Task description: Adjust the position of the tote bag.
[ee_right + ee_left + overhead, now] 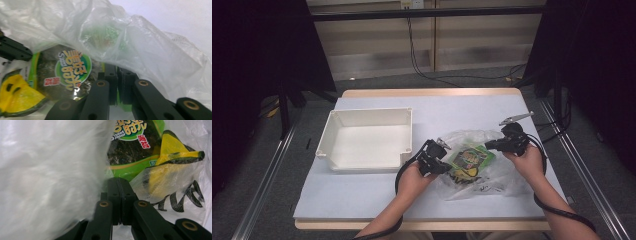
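Beside the white tray, both the left tool and the right tool pinch the clear bag over a green snack packet, likely to spread its mouth next.

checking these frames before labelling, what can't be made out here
- Snack packet: the left gripper view's top edge cuts off its label.
- Packet's far end, right gripper view: veiled by the plastic bag.
- Left gripper and right gripper, high view: too small to tell what the fingers pinch.

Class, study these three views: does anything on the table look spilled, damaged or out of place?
Nothing stands out. The crumpled plastic bag holds a green snack packet, pinched by both grippers, left and right; the white tray sits square and undamaged.
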